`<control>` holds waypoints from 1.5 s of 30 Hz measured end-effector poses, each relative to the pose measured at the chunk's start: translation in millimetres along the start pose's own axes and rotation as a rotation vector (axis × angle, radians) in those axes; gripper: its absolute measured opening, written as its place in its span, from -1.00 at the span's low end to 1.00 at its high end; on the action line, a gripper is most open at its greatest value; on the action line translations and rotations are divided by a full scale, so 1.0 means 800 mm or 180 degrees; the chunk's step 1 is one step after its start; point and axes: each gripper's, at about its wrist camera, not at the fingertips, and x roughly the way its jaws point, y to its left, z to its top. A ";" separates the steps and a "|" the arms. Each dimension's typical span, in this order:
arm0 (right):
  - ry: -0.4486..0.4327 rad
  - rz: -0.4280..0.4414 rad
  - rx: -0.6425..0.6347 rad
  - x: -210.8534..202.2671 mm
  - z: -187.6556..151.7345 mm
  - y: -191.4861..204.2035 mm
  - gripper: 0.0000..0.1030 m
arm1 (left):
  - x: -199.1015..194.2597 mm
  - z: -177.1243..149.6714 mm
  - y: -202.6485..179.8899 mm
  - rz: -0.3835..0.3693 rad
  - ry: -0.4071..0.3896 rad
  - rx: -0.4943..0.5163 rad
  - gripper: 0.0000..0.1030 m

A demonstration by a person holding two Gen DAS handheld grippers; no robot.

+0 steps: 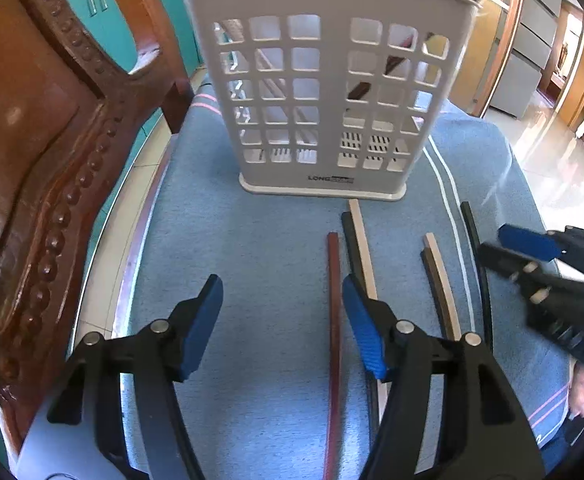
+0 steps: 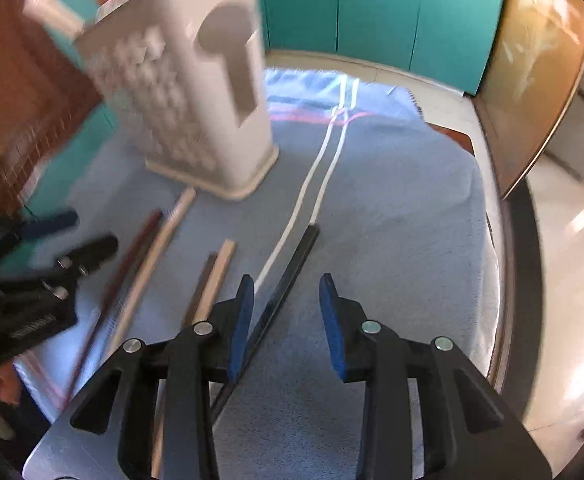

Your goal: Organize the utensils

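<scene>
While both grippers are gaping empty, we are hovering the right gripper (image 2: 286, 320) over the slim black chopstick (image 2: 288, 276), lengthwise between its fingers.

Utensil holder (image 1: 324, 92) stands upright on the cloth (image 1: 252, 240), far end, w/ a chair (image 1: 44, 152) to its left just off the cloth edge. Sticks lean inside the holder (how many: can't tell through the grid). In front of holder, chopsticks lie lengthwise on the cloth, roughly parallel: single chopstick (image 1: 334, 320) leftmost, then a pair (image 1: 358, 244) touching side by side w/ tips just short of the holder base, then a shorter pair (image 1: 438, 276), then a lone chopstick (image 1: 478, 264) furthest right, beyond the cloth's stripes. Left gripper (image 1: 282, 324) is over the near cloth, leftmost stick between its fingers. Right gripper (image 2: 286, 316) straddles the rightmost stick.
</scene>
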 end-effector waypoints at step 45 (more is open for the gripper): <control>-0.0042 -0.0195 -0.0234 0.011 -0.002 0.012 -0.34 | 0.032 -0.021 0.009 -0.0144 0.0232 0.0006 0.27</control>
